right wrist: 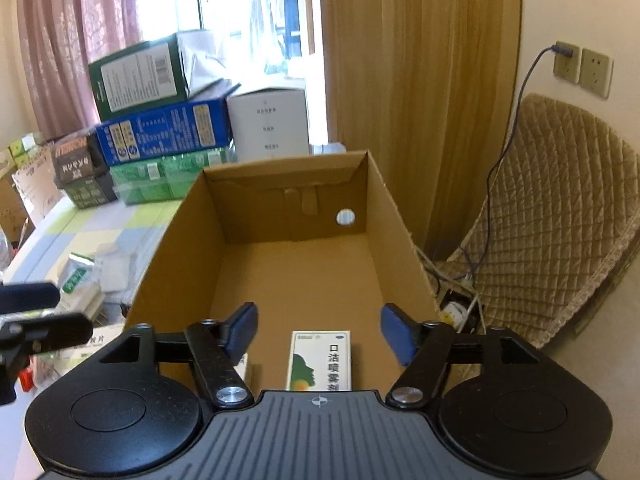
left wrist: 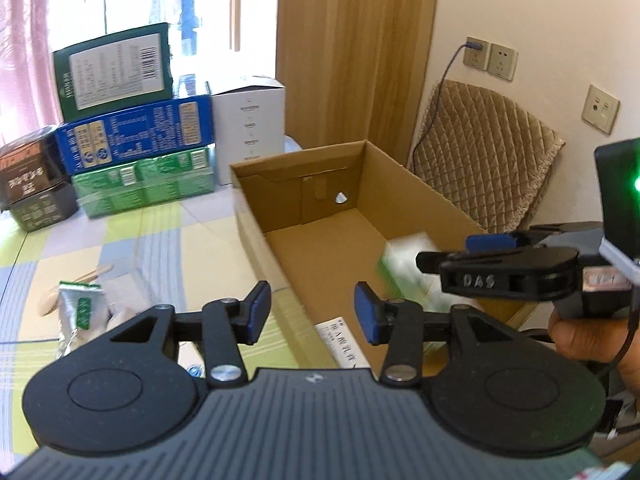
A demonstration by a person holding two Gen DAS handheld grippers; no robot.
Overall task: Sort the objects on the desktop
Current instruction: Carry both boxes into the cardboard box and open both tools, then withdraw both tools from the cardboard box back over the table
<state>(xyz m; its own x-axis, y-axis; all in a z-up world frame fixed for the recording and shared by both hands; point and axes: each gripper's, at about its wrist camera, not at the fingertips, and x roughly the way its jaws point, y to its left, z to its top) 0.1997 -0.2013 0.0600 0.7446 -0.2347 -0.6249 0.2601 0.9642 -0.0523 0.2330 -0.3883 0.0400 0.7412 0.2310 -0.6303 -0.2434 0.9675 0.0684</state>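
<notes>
- Hovering over the near end of an open cardboard box (right wrist: 296, 264), the right gripper (right wrist: 318, 334) has its blue-padded jaws spread wide and holds nothing; a white-and-green medicine carton (right wrist: 320, 360) lies flat on the box floor directly below and between the jaws, its long axis running away from the camera, in line with the fingers.
- A second pale carton (right wrist: 245, 368) shows only as a corner beside it, mostly hidden by the left finger linkage.
- The left gripper (left wrist: 310, 312) hangs outside the box's near left corner, its jaws also parted and empty.
- What remains to sort lies on the left gripper's side: a crinkled silver foil sachet (left wrist: 82, 312) with a green label sits to its lower left on the checked tablecloth (left wrist: 120, 236), with a pale wooden spoon-like utensil (left wrist: 72, 286) just beyond; a flat printed white box (left wrist: 340, 344) rests against the cardboard wall.
- By that layout, the left hand looks nearer the loose items, the right nearer the drop zone.
- The box is plain brown corrugated board, smooth-floored, with a round finger hole in its far wall.
- Beyond stand stacked glossy cartons (left wrist: 132, 136), green, blue and dark, a white box (left wrist: 250, 120), and a quilted tan chair cushion (right wrist: 560, 216).
</notes>
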